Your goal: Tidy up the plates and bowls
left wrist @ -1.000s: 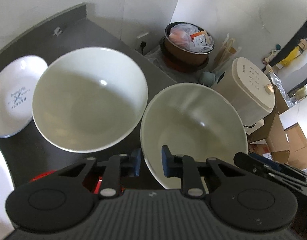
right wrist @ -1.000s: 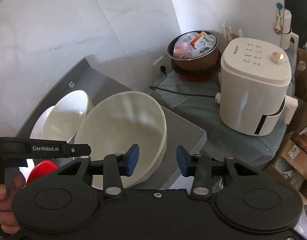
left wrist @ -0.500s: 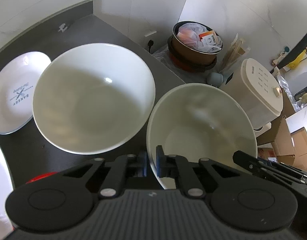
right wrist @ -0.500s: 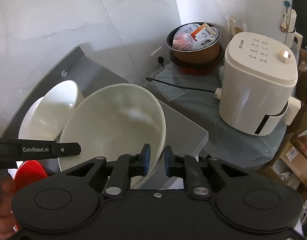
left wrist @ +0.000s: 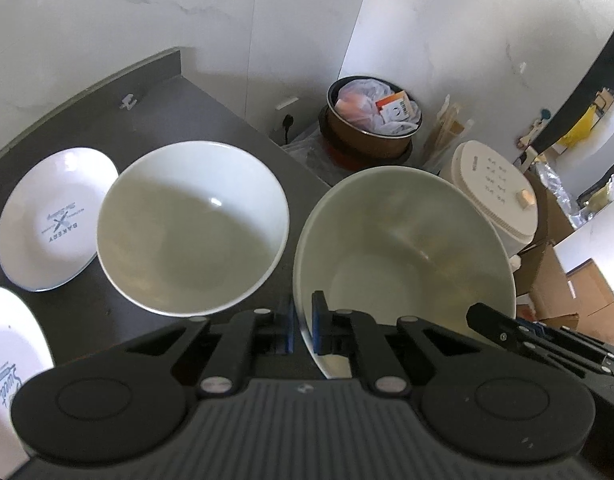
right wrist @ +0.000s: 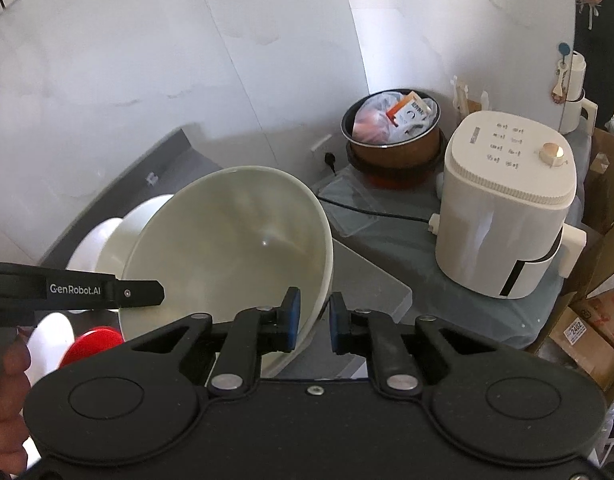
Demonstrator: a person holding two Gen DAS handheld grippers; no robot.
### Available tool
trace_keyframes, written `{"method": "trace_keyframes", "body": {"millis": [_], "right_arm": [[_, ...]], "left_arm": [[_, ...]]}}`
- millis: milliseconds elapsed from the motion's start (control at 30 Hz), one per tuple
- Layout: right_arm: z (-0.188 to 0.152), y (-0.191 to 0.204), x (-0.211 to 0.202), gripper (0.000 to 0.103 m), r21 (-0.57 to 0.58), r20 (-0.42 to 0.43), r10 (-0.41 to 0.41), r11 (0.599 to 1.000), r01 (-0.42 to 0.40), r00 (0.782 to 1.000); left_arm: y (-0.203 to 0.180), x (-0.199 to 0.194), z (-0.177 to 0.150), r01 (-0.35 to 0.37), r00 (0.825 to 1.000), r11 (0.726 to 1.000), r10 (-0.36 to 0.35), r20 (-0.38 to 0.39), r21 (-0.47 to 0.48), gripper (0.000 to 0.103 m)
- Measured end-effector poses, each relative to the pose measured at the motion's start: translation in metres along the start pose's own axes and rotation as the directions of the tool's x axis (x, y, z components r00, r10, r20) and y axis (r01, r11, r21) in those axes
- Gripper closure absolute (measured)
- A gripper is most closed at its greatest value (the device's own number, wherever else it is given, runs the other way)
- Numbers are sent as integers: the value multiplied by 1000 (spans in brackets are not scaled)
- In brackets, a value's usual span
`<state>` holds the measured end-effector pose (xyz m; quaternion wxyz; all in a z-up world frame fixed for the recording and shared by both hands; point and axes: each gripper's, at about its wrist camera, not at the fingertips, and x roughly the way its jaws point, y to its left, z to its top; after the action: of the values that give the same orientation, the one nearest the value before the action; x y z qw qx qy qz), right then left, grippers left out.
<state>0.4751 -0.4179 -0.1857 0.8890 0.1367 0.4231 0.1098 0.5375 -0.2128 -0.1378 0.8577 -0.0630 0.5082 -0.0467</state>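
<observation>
A pale cream bowl is held tilted over the right end of the dark counter. My left gripper is shut on its near left rim. In the right wrist view the same bowl has its right rim between the blue pads of my right gripper, which is shut on it. A second white bowl sits on the counter to the left. Beyond it lies a white plate marked BAKERY. Another printed plate shows at the lower left edge.
A red round object lies below the held bowl, partly hidden. Right of the counter's end stand a brown pot stuffed with bags, a cream appliance and cardboard boxes. A hand grips the left tool.
Both grippers closed onto opposite sides of the cream bowl's rim. Both views have since risen and pulled back, and the bowl now sits tilted between them.
</observation>
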Motion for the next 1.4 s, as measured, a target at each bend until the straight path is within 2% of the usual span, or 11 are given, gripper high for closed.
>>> {"method": "trace_keyframes", "body": {"millis": [333, 800, 1033, 1267, 1400], "right_arm": [[-1, 12, -28, 88, -33, 56, 56, 998, -54, 997], [-1, 56, -43, 87, -134, 74, 146, 982, -135, 987], [-4, 73, -41, 87, -171, 36, 189, 969, -181, 981], [-12, 88, -35, 87, -188, -26, 220, 957, -220, 975], [-17, 98, -34, 87, -221, -47, 217, 950, -222, 975]], "left_arm": [[10, -41, -6, 20, 999, 999, -19, 35, -34, 96], [45, -81, -18, -31, 997, 993, 40, 73, -118, 96], [67, -95, -32, -50, 996, 986, 62, 70, -162, 96], [88, -98, -48, -62, 997, 972, 72, 36, -227, 96], [95, -98, -55, -71, 997, 969, 76, 11, -235, 96]]}}
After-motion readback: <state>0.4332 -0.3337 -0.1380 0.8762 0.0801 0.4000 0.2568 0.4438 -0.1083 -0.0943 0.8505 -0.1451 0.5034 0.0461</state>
